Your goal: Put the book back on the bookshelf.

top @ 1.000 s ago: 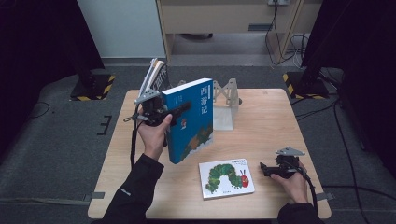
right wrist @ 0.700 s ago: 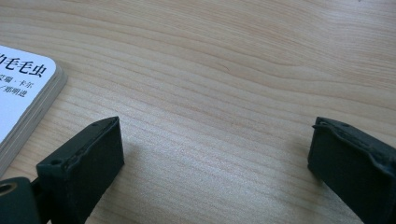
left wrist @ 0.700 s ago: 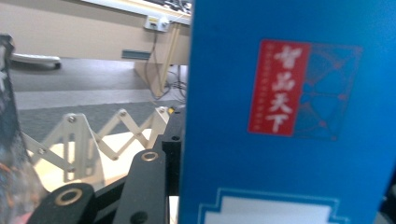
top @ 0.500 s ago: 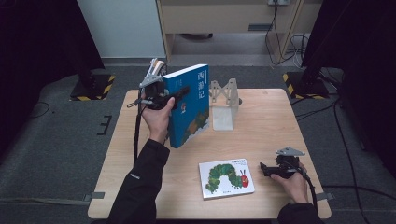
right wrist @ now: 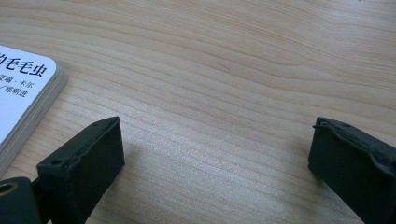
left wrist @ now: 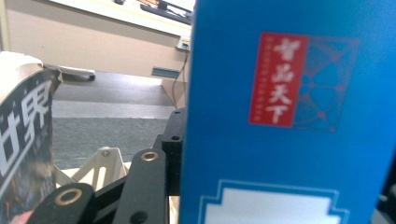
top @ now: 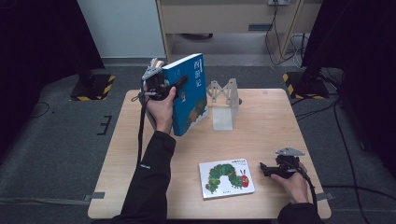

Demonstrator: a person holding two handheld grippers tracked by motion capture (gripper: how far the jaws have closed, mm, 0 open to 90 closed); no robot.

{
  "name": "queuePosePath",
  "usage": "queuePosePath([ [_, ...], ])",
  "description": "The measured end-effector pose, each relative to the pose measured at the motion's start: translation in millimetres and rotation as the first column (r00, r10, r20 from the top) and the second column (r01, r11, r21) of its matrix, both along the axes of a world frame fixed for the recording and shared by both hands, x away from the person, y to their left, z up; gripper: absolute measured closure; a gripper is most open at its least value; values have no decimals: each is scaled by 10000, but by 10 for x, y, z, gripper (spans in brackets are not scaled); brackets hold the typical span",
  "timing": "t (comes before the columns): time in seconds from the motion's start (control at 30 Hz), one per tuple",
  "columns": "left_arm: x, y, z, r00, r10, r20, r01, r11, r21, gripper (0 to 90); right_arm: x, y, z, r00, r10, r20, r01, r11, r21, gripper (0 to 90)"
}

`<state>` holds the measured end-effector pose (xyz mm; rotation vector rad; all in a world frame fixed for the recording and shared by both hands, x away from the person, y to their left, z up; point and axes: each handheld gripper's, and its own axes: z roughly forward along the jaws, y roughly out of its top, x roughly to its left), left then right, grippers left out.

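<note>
A thick blue book (top: 189, 95) hangs upright over the table's far left part, with my left gripper (top: 176, 84) shut on it. In the left gripper view its blue cover (left wrist: 289, 116) rises right of one black finger (left wrist: 149, 182); the other jaw is hidden behind it. A second book with a dark cover and white characters (left wrist: 23, 140) stands on the outer side of that finger. A white picture book with a green caterpillar (top: 226, 178) lies flat near the front edge. My right gripper (top: 263, 169) rests open on the wood just right of it, nothing between its jaws (right wrist: 215, 149), with the book's corner (right wrist: 23, 93) to their left.
A white book stand (top: 223, 100) sits at the far middle of the wooden table (top: 261, 126), close to the right of the held book; its frame (left wrist: 100, 168) shows past the left jaw. Black stands with yellow-striped feet (top: 299, 77) flank the table's far corners.
The left hand has carried the blue book away from the person toward the table's far edge and brought it more upright. The right gripper and the caterpillar book have not moved.
</note>
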<state>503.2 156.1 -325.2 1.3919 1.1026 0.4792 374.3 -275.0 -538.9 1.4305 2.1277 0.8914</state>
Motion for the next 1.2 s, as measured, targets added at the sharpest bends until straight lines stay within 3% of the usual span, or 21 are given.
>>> queuePosePath([
  [0.23, 80, -107, -18, 9995, 235, 189, -240, 9993, 302, 603, 0, 0, 0, 10000, -5, -1, 5, 10000, 0, 36],
  [0.43, 167, -187, -148, 9998, 204, -6, -204, 9998, 34, 603, 0, 0, 0, 10000, -1, 0, 1, 10000, 0, 36],
  [0.63, 220, -269, -250, 9991, 432, -13, -431, 9981, 435, 603, 0, 0, 0, 10000, 2, -1, -2, 10000, 2, 36],
  [0.93, 279, -344, -439, 9988, 396, -279, -382, 9981, 484, 602, 0, -1, 0, 10000, 5, 0, -5, 10000, 2, 36],
  [1.2, 318, -399, -538, 9980, 542, -332, -514, 9954, 809, 601, 0, -2, 0, 10000, 27, -5, -27, 10000, 3, 36],
])
